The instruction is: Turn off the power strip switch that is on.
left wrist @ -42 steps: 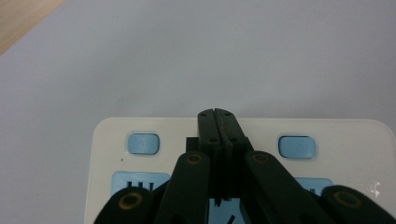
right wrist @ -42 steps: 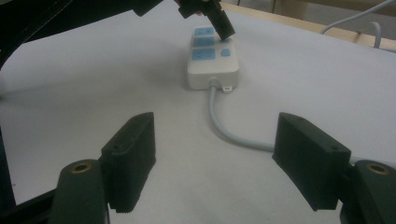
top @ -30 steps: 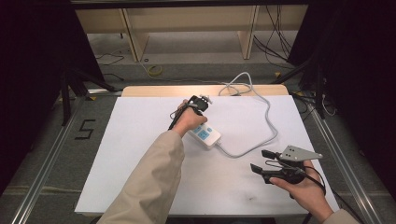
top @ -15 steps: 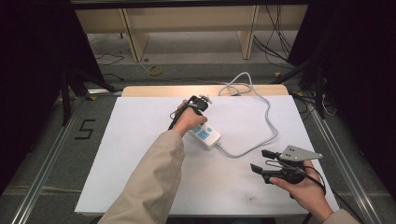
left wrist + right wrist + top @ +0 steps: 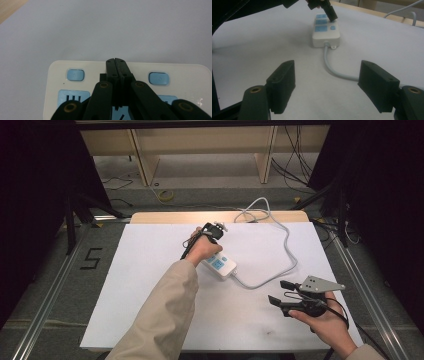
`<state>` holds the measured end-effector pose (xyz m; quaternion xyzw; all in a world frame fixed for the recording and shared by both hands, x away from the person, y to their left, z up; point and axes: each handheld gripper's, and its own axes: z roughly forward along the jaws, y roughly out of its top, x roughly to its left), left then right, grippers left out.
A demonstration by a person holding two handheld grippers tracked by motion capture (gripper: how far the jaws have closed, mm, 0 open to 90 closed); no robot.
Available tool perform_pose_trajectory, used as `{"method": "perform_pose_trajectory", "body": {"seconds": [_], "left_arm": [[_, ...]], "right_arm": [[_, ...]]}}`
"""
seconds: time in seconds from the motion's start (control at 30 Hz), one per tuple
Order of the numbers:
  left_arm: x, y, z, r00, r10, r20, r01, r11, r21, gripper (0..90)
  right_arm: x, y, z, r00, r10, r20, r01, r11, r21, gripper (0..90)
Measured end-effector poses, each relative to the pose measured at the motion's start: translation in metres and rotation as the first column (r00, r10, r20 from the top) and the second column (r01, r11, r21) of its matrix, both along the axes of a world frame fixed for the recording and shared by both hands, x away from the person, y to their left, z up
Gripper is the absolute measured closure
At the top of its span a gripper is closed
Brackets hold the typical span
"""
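1. My left gripper (image 5: 117, 63) has its jaws pressed together, nothing between them – tips over the strip's (image 5: 190, 75) top face, between two blue buttons (image 5: 75, 75).
2. Strip sits mid-table (image 5: 150, 270), cord (image 5: 287, 245) trailing toward the far edge.
3. Right gripper (image 5: 281, 291) – jaws spread wide, empty, well apart from the strip.

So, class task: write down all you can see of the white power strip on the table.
The power strip is a white, plastic-looking block with rounded corners, blue socket panels and small blue buttons. It lies flat on the white table sheet, its grey cable curving off toward the far edge. The left gripper, fingers shut, rests its tip between two buttons.
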<state>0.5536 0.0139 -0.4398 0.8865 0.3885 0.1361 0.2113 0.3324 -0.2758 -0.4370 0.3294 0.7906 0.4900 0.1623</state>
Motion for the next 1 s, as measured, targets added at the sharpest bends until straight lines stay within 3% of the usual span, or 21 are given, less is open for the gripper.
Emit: {"method": "perform_pose_trajectory", "body": {"seconds": [0.5,1.0], "left_arm": [[-0.0007,-0.0006,0.0004,0.9999,-0.010,0.008,0.010,0.9999,0.013,90.0],[0.0001,0.0010,0.0001,1.0000,-0.003,0.003,0.003,1.0000,-0.005,90.0]], "right_arm": [[0.0001,0.0002,0.0000,1.0000,0.000,0.000,0.000,1.000,-0.001,30.0],[0.0001,0.0006,-0.0003,1.0000,-0.001,-0.002,0.001,1.000,-0.002,30.0]]}}
